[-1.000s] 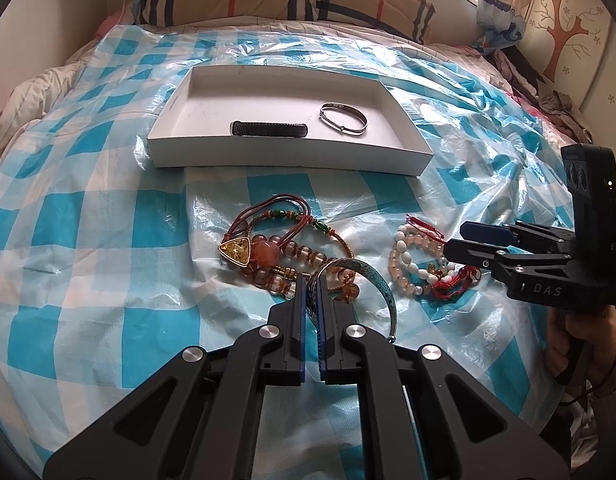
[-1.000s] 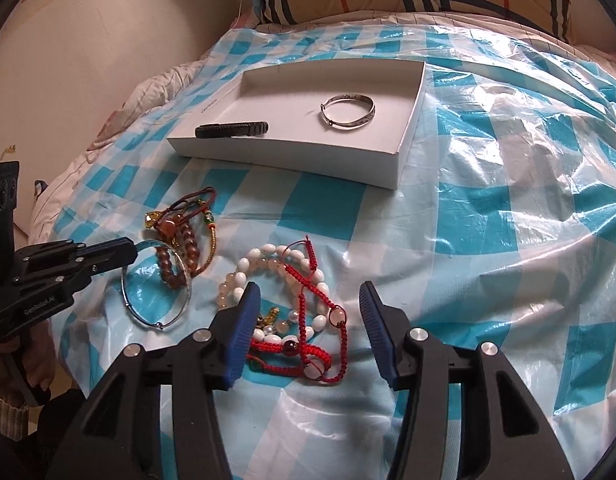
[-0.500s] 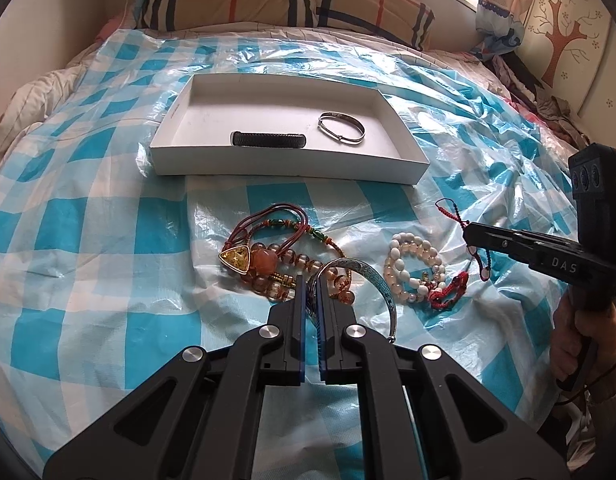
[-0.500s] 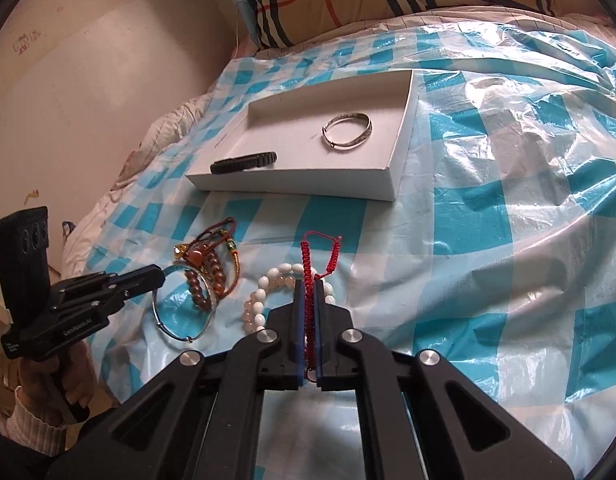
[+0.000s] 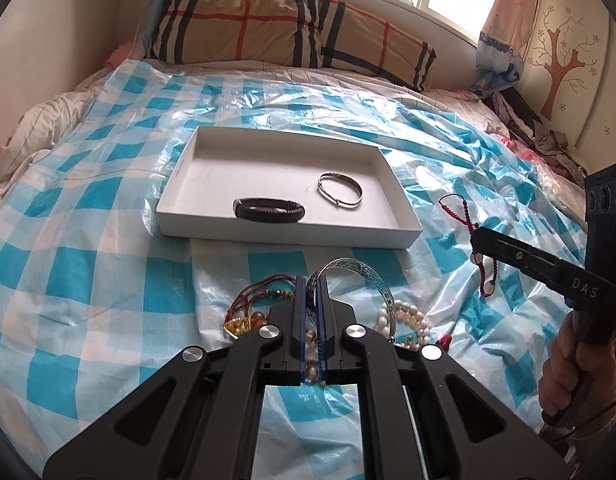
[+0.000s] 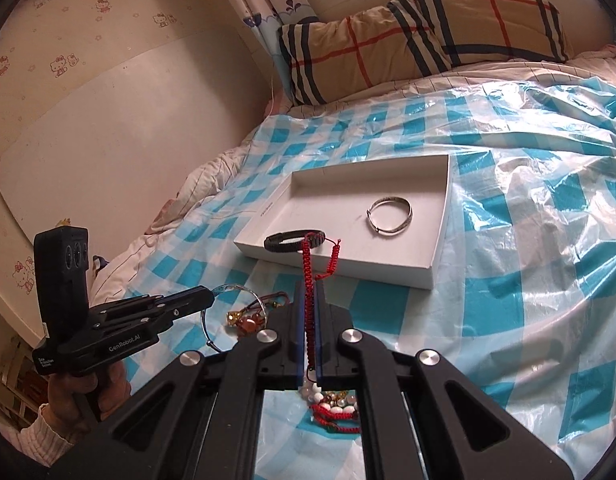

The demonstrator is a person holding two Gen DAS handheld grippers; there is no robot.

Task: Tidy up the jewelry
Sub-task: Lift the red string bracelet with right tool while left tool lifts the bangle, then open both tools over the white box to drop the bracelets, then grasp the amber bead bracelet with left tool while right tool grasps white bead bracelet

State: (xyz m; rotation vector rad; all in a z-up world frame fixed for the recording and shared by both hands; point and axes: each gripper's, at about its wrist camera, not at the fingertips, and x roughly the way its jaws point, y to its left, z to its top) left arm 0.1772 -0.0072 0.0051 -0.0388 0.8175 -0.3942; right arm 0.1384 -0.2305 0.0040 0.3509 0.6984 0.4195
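The left gripper (image 5: 311, 280) is closed on a wide silver bangle (image 5: 359, 270). The bangle is an open ring, and it has tiny patterns cut into its band. It stands up on its edge. One end sits between the blue pads, and the band curves up and over to the right, then down toward the bed.

The right gripper (image 6: 308, 288) is closed tight on a red string bracelet (image 6: 308, 264). The bracelet is thin, made of knotted red cord. It runs long and straight up out of the pads, toward the box. At the top it bends over into a small loop with a loose tail. In the left view a few small beads hang on the part of the cord under the gripper.

A white box (image 5: 403, 216) lies flat on the blue and white checked plastic sheet (image 5: 88, 240) that covers the bed. Its long side runs left to right in the left view. Inside it are a black woven bracelet (image 5: 270, 210) near the front wall and a thin silver bangle (image 5: 340, 190) to its right, lying flat. They are apart.

On the sheet in front of the box are more things. A heap of brown and orange bead bracelets (image 5: 252, 312) with a yellow triangle charm lies on the left. White pearl bracelets (image 5: 403, 318) lie on the right, partly hidden by the gripper. A striped pillow (image 5: 288, 28) sits at the head of the bed.
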